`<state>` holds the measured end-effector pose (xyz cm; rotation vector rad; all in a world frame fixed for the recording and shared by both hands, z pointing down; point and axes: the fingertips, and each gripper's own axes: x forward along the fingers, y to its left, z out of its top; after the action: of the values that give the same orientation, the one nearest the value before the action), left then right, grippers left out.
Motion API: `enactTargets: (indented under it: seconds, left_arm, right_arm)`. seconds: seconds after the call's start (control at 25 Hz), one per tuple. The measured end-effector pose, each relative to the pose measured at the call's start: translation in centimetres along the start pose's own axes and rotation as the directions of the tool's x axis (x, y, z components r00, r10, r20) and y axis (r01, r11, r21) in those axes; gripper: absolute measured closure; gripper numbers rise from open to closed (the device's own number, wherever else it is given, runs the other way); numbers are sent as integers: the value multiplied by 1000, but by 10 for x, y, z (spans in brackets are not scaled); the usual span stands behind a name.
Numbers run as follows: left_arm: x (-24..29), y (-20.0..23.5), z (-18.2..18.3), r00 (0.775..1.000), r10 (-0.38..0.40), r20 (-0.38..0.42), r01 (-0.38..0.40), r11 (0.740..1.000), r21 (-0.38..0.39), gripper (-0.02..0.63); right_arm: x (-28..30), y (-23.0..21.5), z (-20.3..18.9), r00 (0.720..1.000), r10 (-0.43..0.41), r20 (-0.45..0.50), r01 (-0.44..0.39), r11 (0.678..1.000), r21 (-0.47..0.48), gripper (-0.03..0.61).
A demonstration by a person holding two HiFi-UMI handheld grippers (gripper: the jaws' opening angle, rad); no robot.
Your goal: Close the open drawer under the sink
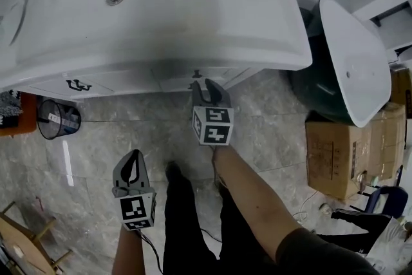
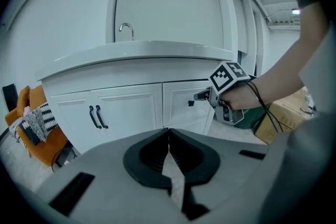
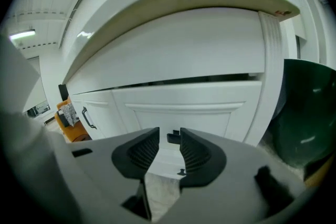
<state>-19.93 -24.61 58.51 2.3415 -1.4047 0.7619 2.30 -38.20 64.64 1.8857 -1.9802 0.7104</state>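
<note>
The white drawer (image 3: 184,107) under the sink (image 1: 148,3) stands slightly out, with a dark gap along its top. Its small black knob (image 3: 174,137) sits just ahead of my right gripper (image 3: 169,132), in line with the gap between the open jaws; the pads do not press on it. From the head view, the right gripper (image 1: 205,85) points at the knob (image 1: 197,74) under the counter edge. My left gripper (image 1: 132,164) hangs back over the floor at lower left, shut and empty. In the left gripper view its jaws (image 2: 169,132) meet, and the right gripper (image 2: 210,96) shows at the drawer.
Cabinet doors with black handles (image 1: 77,84) are left of the drawer. A wire waste basket (image 1: 58,119) and an orange stool (image 1: 13,116) stand at left. A dark green bin with a white lid (image 1: 351,61) and cardboard boxes (image 1: 341,151) crowd the right.
</note>
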Motion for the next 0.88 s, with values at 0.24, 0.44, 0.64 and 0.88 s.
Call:
enactTargets:
  seconds: [0.24, 0.44, 0.64, 0.88]
  left_arm:
    - [-38, -54, 9, 996, 85, 35, -84, 996, -34, 600]
    - [-95, -96, 19, 979, 192, 71, -183, 976, -119, 600]
    - [-148, -130, 21, 960, 271, 67, -256, 950, -181, 600]
    - [-188, -143, 32, 940, 331, 80, -307, 926, -218, 600]
  right_arm:
    - [-64, -2, 3, 993, 121, 5, -120, 991, -64, 472]
    - [-129, -6, -2, 978, 211, -13, -210, 967, -141, 500]
    - [-182, -16, 6, 966, 260, -11, -258, 954, -150, 526]
    - [-223, -10, 13, 952, 305, -14, -302, 935, -186, 529]
